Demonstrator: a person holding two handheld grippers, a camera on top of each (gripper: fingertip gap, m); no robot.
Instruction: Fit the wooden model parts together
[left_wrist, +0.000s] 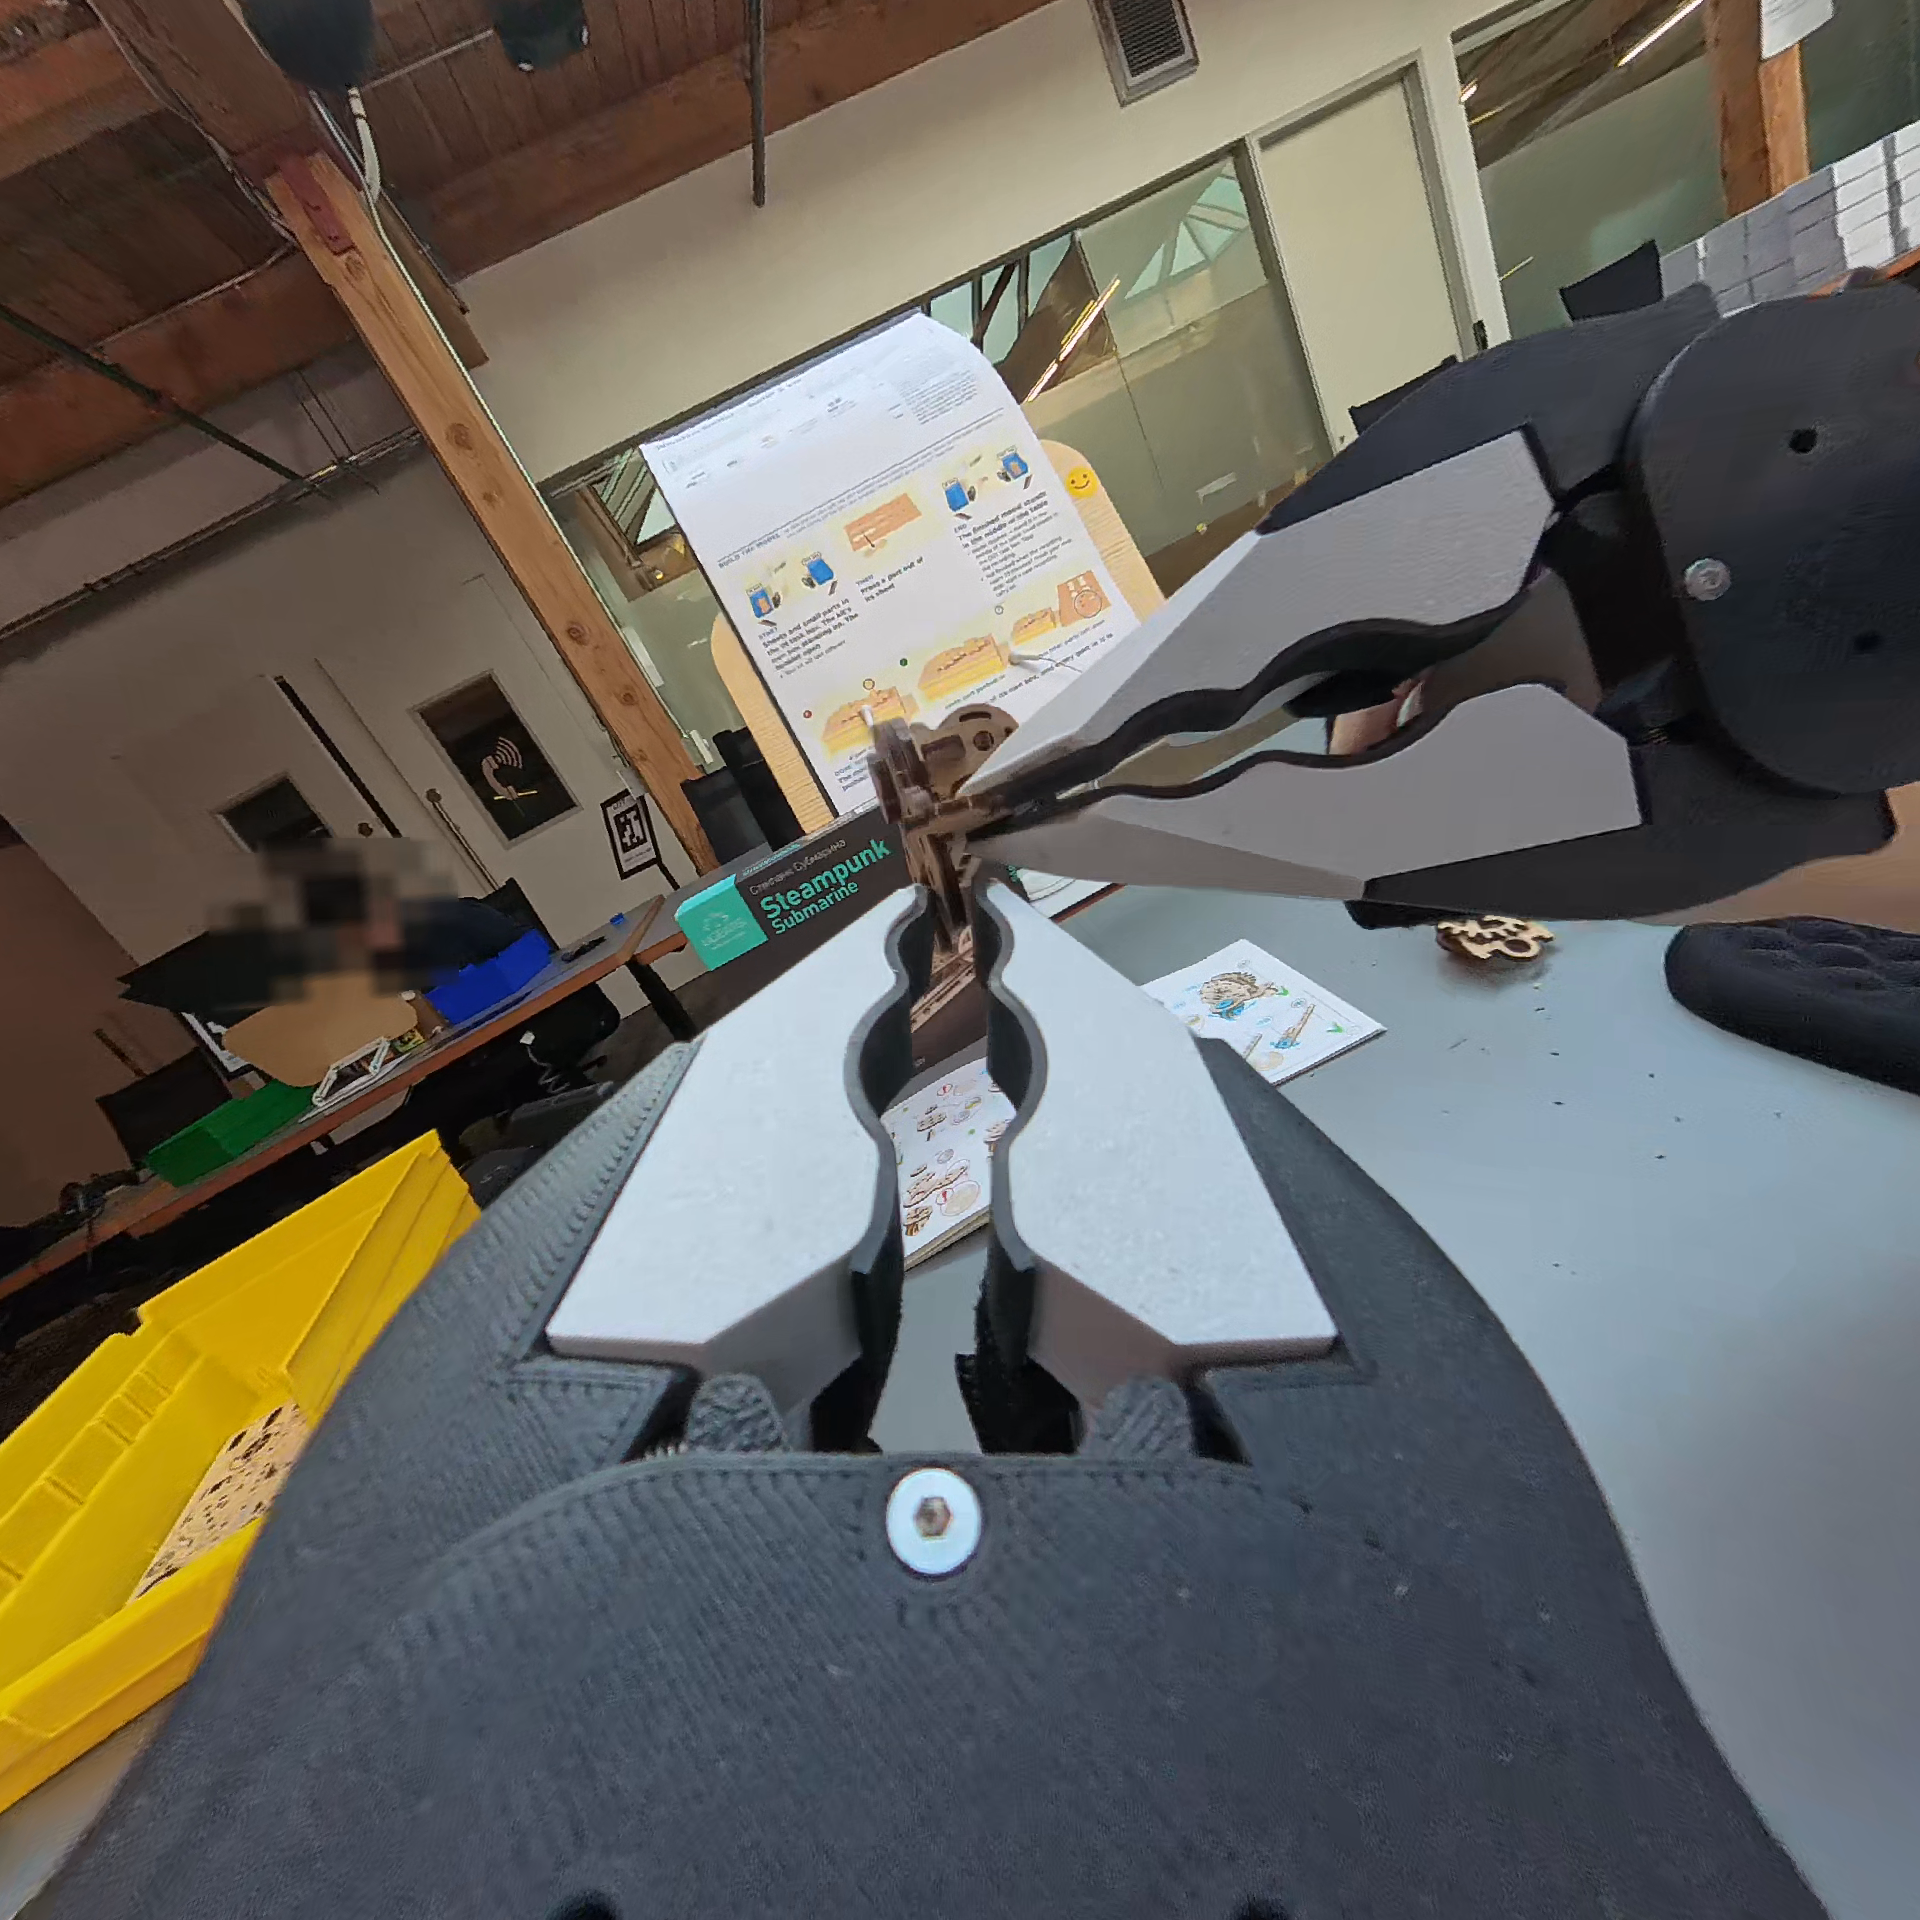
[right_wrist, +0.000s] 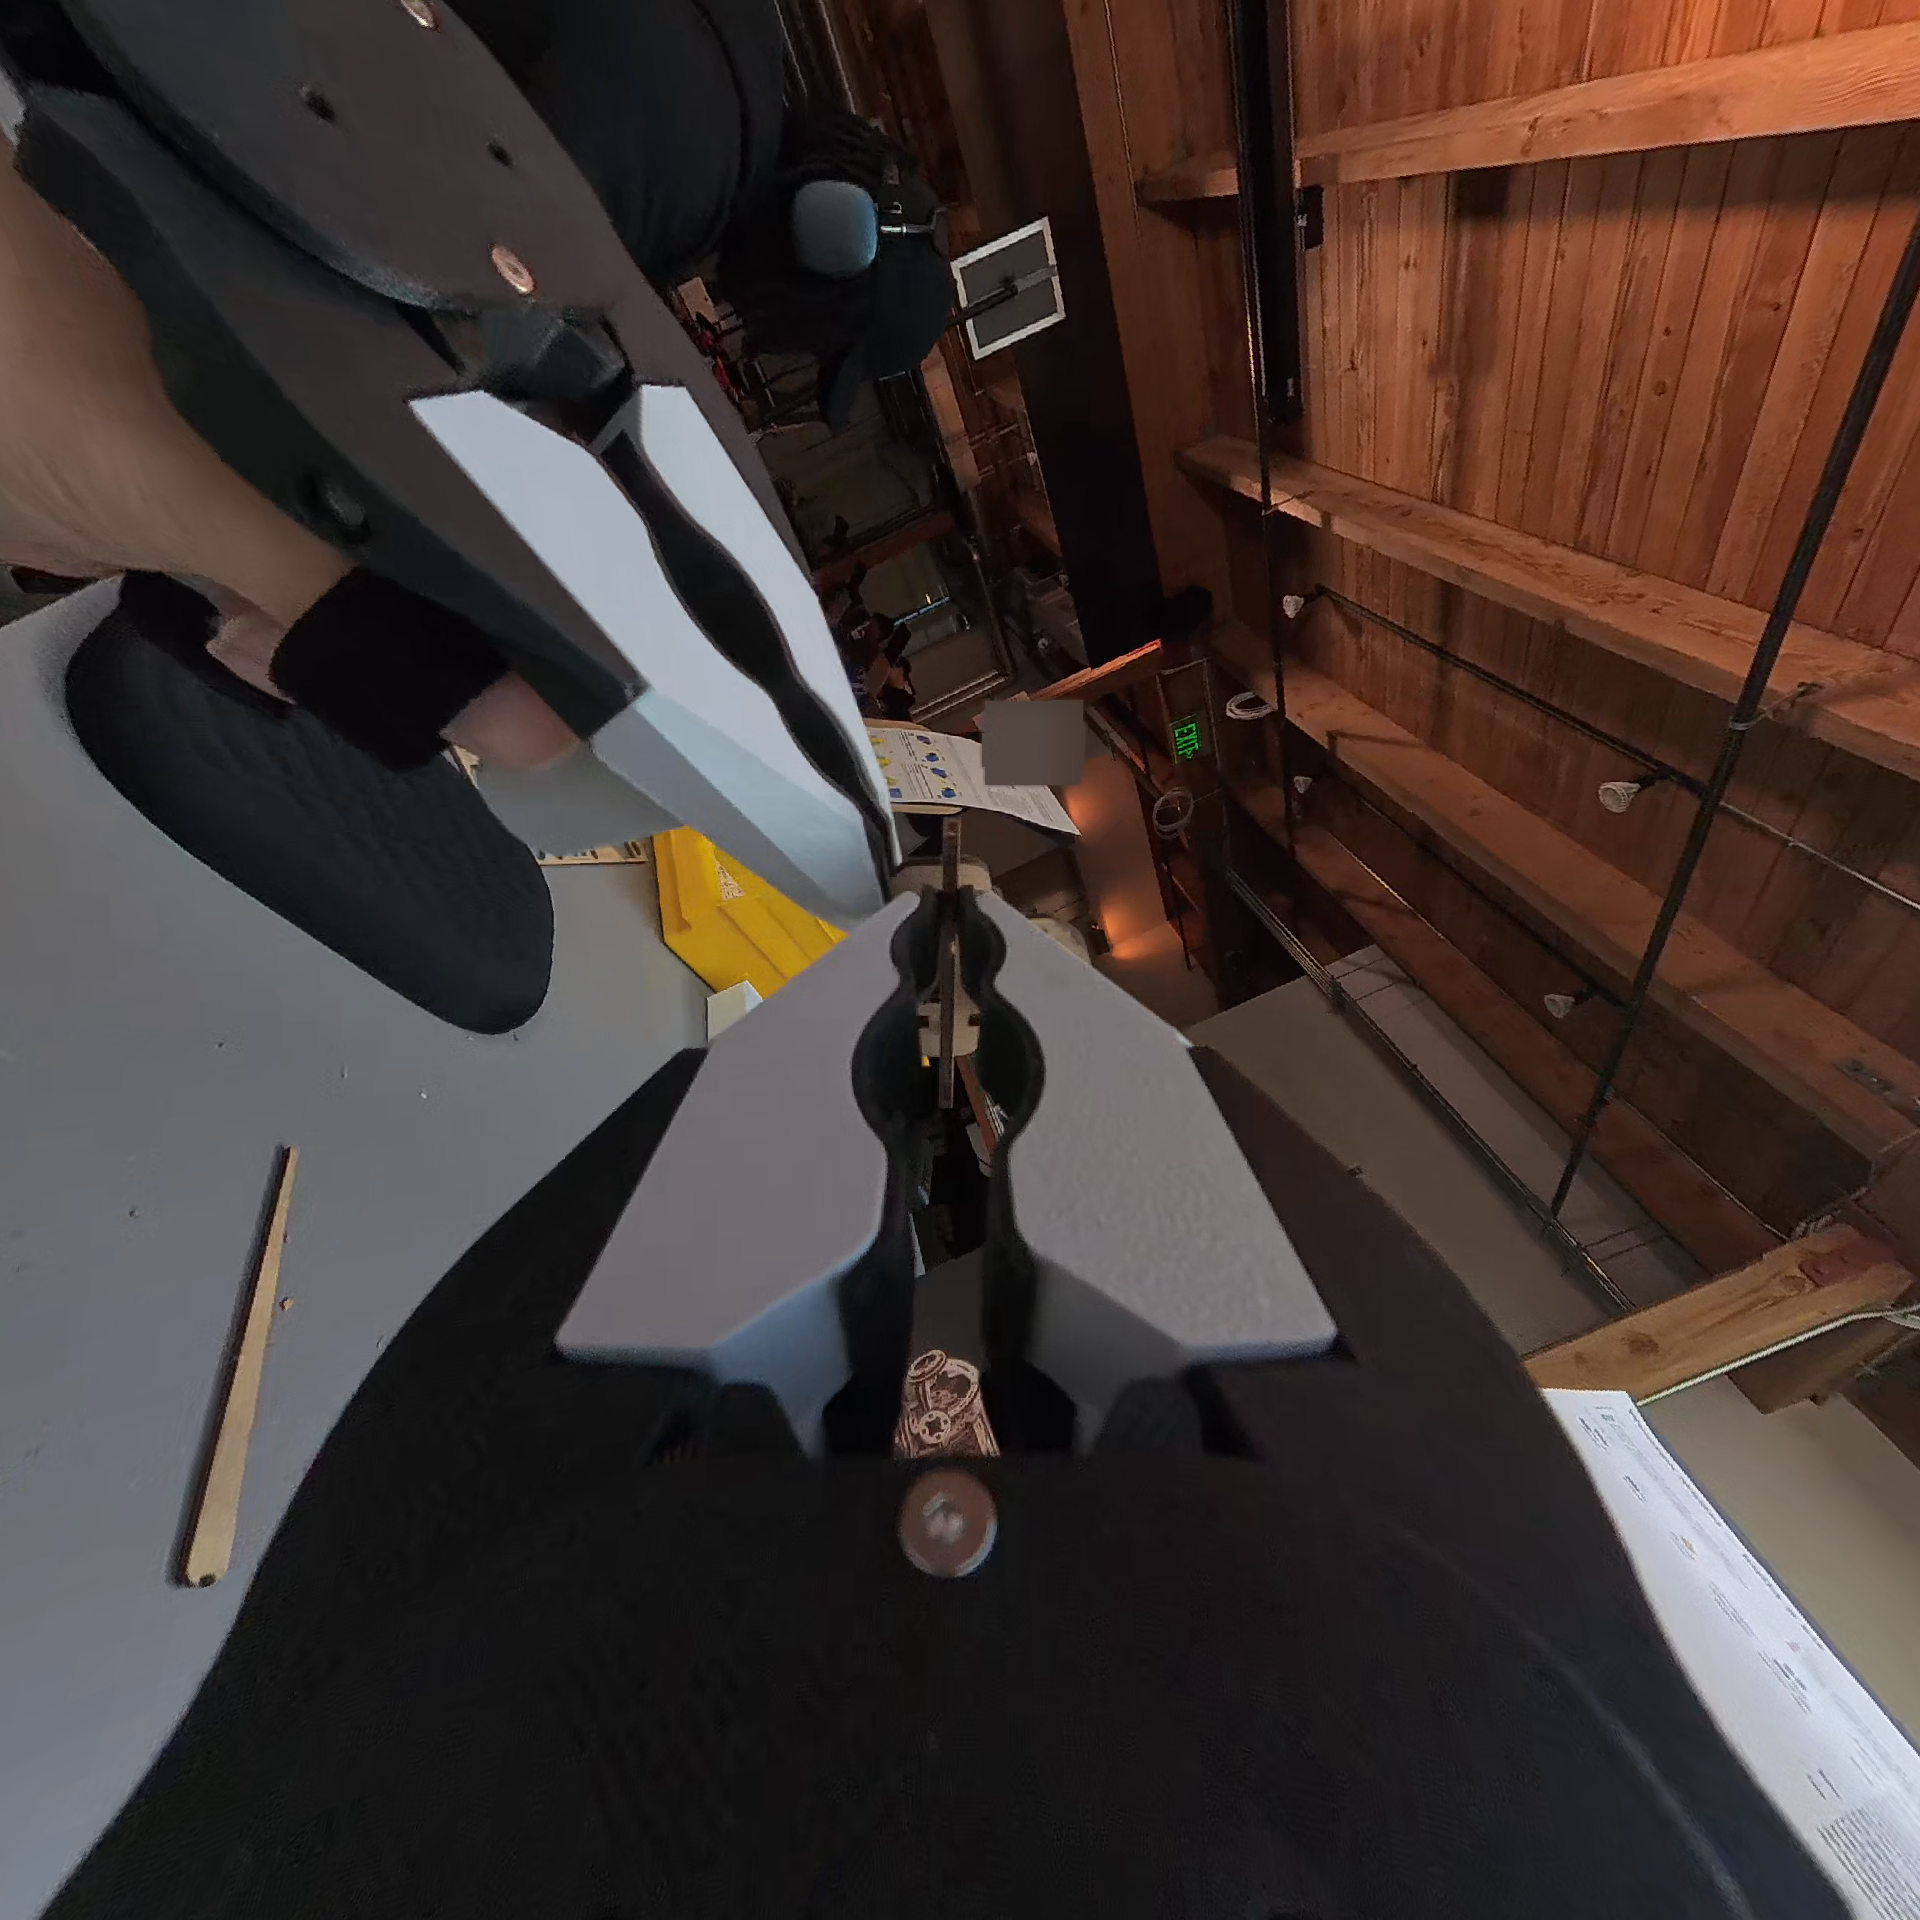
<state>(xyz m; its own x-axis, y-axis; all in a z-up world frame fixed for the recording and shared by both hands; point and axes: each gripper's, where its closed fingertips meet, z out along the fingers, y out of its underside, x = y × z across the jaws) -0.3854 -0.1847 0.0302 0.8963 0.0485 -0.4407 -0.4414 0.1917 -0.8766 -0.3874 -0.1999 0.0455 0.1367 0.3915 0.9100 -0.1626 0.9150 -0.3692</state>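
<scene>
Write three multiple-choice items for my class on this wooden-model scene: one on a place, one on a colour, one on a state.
1. Where does the loose wooden stick lie?
A. on the grey table
B. in the yellow bin
C. on the model's box

2. What colour are the bins beside the left tool?
A. blue
B. yellow
C. red

3. How do the two tools stand?
A. both wide open
B. only the right tool grips
C. both shut on the wooden model parts

Answers: 1 A, it rests flat on the table in the right wrist view. 2 B, they show bright yellow. 3 C, both tips pinch the small wooden assembly held in the air.
</scene>
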